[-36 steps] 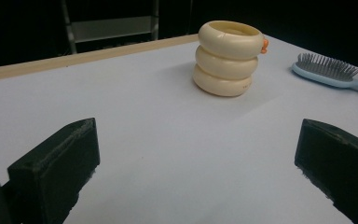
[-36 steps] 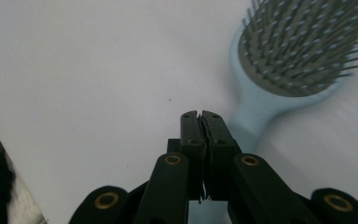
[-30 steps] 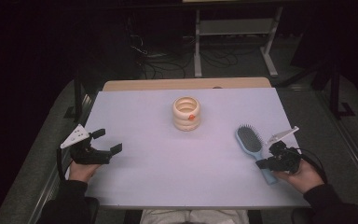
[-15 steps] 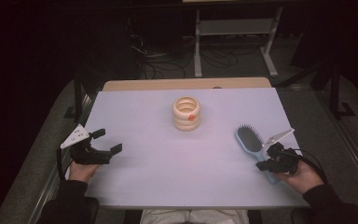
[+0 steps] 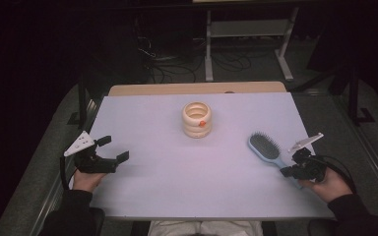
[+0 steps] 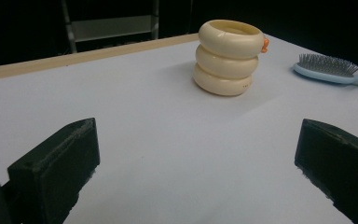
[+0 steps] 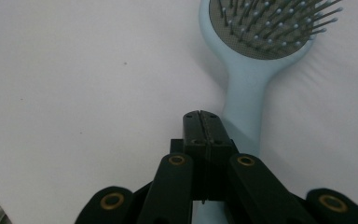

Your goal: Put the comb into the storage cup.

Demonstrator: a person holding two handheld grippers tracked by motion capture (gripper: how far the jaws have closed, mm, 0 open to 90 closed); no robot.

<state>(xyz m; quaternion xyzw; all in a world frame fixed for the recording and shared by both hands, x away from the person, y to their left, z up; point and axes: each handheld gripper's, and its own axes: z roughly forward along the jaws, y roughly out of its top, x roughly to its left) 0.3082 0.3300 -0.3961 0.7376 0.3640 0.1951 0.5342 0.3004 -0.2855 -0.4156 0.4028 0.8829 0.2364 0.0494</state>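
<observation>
A light blue hairbrush (image 5: 265, 146) lies bristles up on the table's right side, also seen in the right gripper view (image 7: 247, 88) and the left gripper view (image 6: 328, 71). My right gripper (image 5: 286, 172) hovers over the brush's handle, jaws shut together with nothing between them (image 7: 202, 117). A cream holder (image 5: 197, 120) made of three stacked rings, with a small orange spot, stands at the table's middle back (image 6: 228, 56). My left gripper (image 5: 113, 148) rests at the left edge, open and empty (image 6: 196, 172), pointing toward the holder.
The white table top (image 5: 177, 182) has a wooden strip (image 5: 197, 88) along its far edge. Beyond it are a dark floor, cables and a metal stand (image 5: 246, 29).
The right hand has shifted very slightly over the brush handle. The left gripper, brush and holder have stayed put.
</observation>
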